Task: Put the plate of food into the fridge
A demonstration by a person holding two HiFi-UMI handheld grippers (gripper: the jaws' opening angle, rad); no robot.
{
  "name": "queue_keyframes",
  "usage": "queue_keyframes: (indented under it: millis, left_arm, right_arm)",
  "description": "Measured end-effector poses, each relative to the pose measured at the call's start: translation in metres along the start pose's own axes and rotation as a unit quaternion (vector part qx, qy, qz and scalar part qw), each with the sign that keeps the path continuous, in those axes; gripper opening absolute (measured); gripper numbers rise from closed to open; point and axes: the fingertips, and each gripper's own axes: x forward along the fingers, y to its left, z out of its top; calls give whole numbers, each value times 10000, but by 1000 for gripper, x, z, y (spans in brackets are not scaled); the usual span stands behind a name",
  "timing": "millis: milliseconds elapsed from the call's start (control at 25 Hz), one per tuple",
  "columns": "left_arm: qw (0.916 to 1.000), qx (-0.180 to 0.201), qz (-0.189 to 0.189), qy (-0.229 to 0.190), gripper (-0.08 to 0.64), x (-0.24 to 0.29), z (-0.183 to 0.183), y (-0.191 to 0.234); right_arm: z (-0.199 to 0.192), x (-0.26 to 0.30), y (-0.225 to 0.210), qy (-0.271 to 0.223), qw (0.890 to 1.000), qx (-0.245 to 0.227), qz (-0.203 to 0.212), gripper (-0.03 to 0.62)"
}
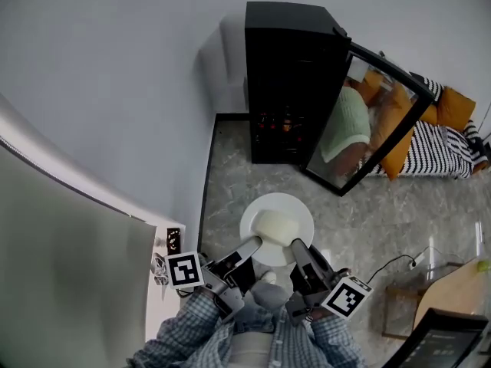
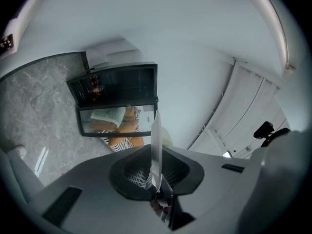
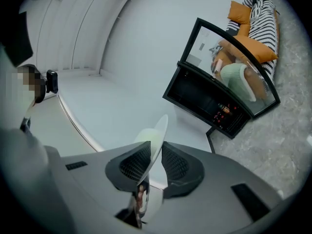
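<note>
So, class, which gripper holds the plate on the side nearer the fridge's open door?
The right gripper: it clamps the plate on the side toward the glass door, while the left gripper clamps the opposite rim.

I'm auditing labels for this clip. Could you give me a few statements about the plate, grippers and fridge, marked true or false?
1. The left gripper and right gripper both clamp the plate by its rim. True.
2. The door of the fridge is shut. False: it stands open.
3. The plate sits inside the fridge. False: it is held above the floor, short of the fridge.
4. Pale food lies on the plate. True.
</note>
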Motion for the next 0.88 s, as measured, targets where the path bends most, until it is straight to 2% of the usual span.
queue_keyframes:
  millis: [480, 880]
  left_arm:
    - [9998, 0, 58, -199, 46, 18, 14, 12]
    - [9998, -110, -6, -186, 46, 62, 66, 8]
  right_arm:
    - [15, 17, -17, 178, 9998, 7, 15, 74]
    - [60, 68, -24, 65, 10000, 23, -22, 74]
